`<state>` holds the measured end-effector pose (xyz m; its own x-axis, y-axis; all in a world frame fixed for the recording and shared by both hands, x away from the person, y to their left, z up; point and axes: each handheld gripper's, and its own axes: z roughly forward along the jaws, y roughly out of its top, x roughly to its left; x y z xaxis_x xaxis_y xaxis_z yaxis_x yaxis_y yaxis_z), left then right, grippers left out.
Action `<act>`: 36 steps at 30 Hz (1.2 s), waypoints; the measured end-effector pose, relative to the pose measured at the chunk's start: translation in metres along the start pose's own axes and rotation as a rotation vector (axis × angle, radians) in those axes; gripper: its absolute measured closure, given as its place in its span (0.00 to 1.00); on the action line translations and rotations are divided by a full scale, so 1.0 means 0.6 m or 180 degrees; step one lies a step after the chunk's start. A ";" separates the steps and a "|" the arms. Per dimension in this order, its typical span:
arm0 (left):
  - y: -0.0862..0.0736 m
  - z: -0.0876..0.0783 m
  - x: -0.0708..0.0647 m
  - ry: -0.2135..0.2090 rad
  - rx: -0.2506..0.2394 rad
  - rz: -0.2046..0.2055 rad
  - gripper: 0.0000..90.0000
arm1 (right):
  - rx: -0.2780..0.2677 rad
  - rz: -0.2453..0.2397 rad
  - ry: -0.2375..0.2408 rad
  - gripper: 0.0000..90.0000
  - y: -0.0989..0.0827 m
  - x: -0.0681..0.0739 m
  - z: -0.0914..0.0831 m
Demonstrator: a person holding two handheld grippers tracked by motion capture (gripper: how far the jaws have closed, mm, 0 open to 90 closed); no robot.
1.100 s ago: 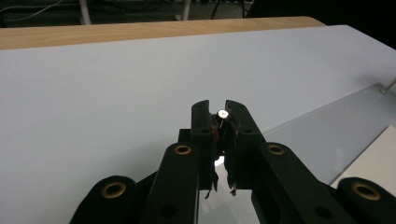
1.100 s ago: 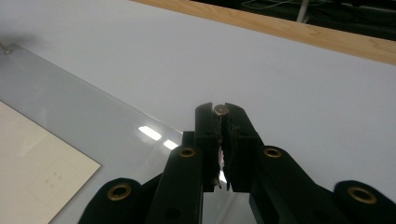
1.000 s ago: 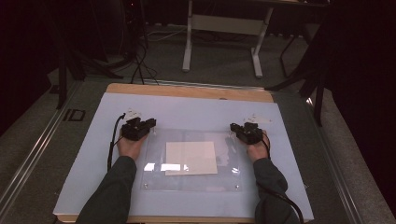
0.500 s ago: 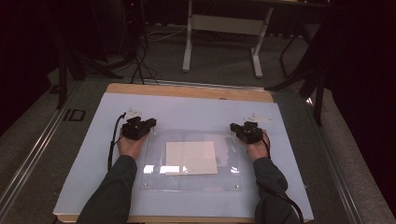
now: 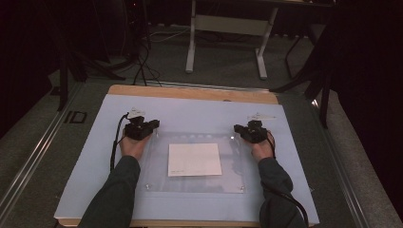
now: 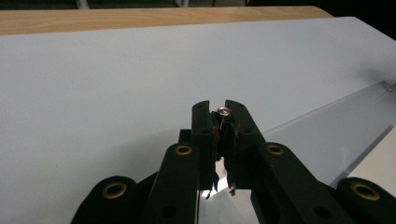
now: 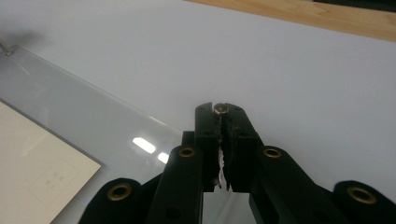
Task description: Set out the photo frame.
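A clear sheet lies flat on the pale blue mat, with a white card at its middle. The left gripper sits at the sheet's far left corner, jaws clamped on a small peg. The right gripper sits at the far right corner, jaws likewise closed on a peg. Each hand rests on the mat.
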<state>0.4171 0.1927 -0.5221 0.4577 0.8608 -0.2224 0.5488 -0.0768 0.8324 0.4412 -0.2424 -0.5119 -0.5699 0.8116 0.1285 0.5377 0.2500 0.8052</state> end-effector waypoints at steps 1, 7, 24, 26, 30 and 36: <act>0.001 0.001 0.001 0.0001 0.0008 0.0002 0.94 | 0.0015 0.0012 0.0007 0.95 0.002 -0.001 0.001; 0.003 0.005 0.003 -0.0014 0.0034 -0.0046 0.94 | 0.0072 0.0084 0.0045 0.95 0.007 -0.007 0.004; 0.015 0.030 0.017 -0.0021 0.0072 -0.0450 0.94 | 0.0202 0.0387 0.0181 0.95 0.026 -0.027 0.018; 0.016 0.031 0.016 0.0001 0.0077 -0.0487 0.94 | 0.0198 0.0404 0.0167 0.95 0.026 -0.027 0.019; 0.019 0.032 0.016 0.0009 0.0122 -0.0501 0.94 | 0.0211 0.0330 0.0125 0.94 0.027 -0.024 0.019; 0.019 0.033 0.014 0.0054 0.0115 -0.0535 0.94 | 0.0184 0.0190 0.0069 0.91 0.022 -0.018 0.005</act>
<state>0.4409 0.1891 -0.5242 0.3457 0.8713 -0.3482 0.6416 0.0512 0.7653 0.4565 -0.2464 -0.5048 -0.5487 0.8145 0.1885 0.6058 0.2320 0.7611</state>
